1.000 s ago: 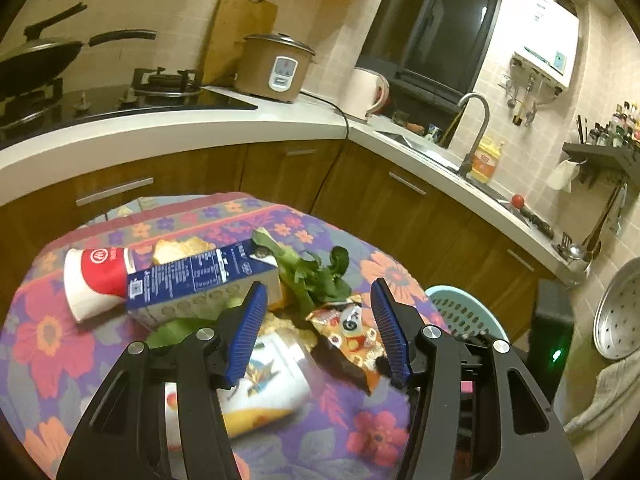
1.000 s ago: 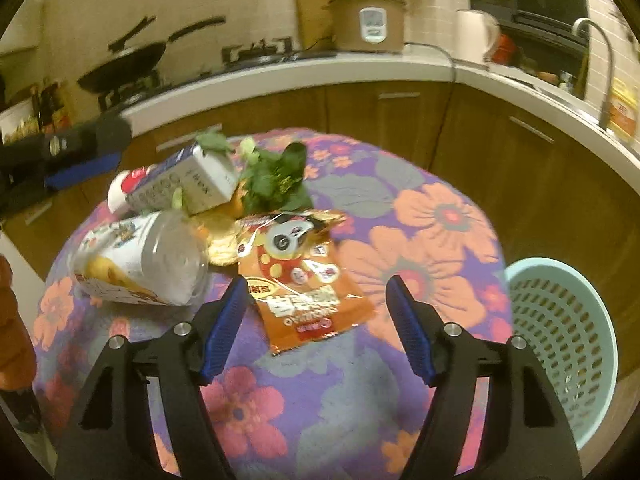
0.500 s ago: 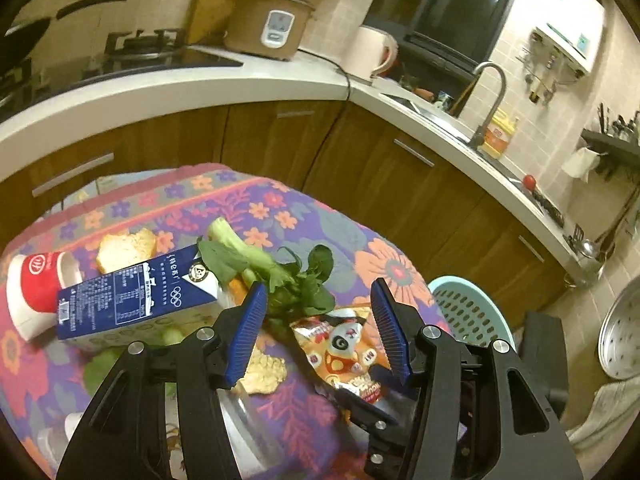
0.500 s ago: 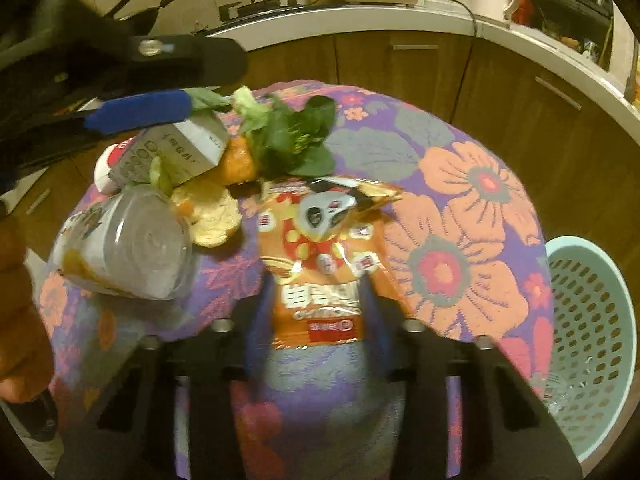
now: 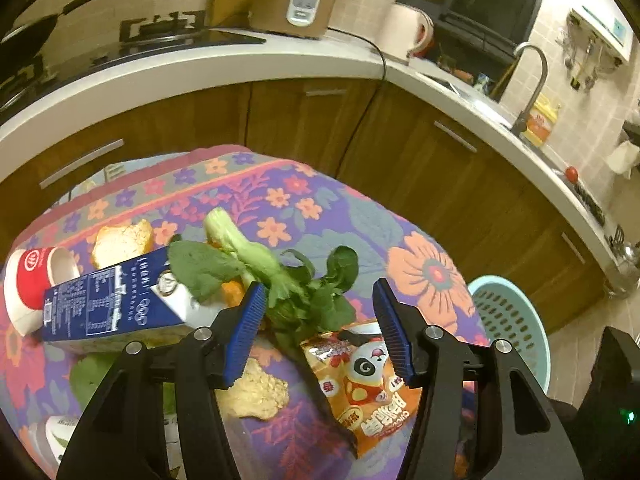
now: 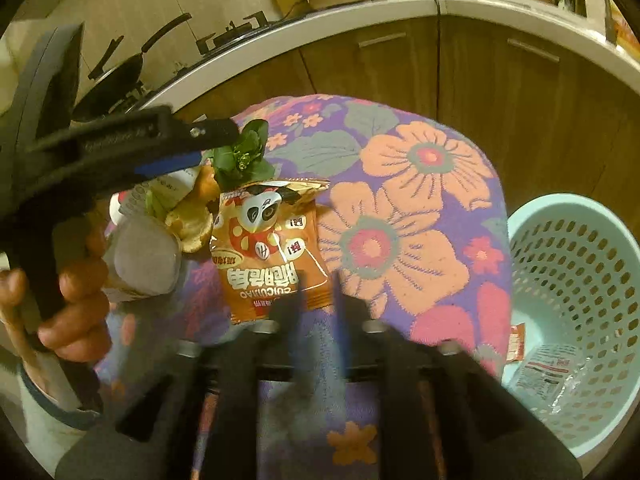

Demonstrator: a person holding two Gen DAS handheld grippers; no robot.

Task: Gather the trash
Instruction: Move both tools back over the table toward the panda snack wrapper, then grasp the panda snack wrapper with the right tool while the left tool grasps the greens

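Observation:
An orange snack bag (image 6: 270,244) lies on the flowered table; it also shows in the left wrist view (image 5: 370,388). My right gripper (image 6: 318,292) is blurred, its jaws nearly together at the bag's near right corner; contact is unclear. My left gripper (image 5: 320,336) is open above a bunch of green leaves (image 5: 280,276), and it shows from the side in the right wrist view (image 6: 176,160). A blue milk carton (image 5: 112,300), a red and white cup (image 5: 36,284), a clear plastic cup (image 6: 146,256) and bread scraps (image 5: 256,394) lie around.
A pale blue perforated basket (image 6: 576,312) stands on the floor right of the table, with wrappers inside (image 6: 544,372). It also shows in the left wrist view (image 5: 508,320). Wooden cabinets and a white counter (image 5: 240,68) curve behind the table.
My right gripper's jaws have closed in from wide open, at the snack bag's near edge. My left gripper has moved forward over the green leaves, still open.

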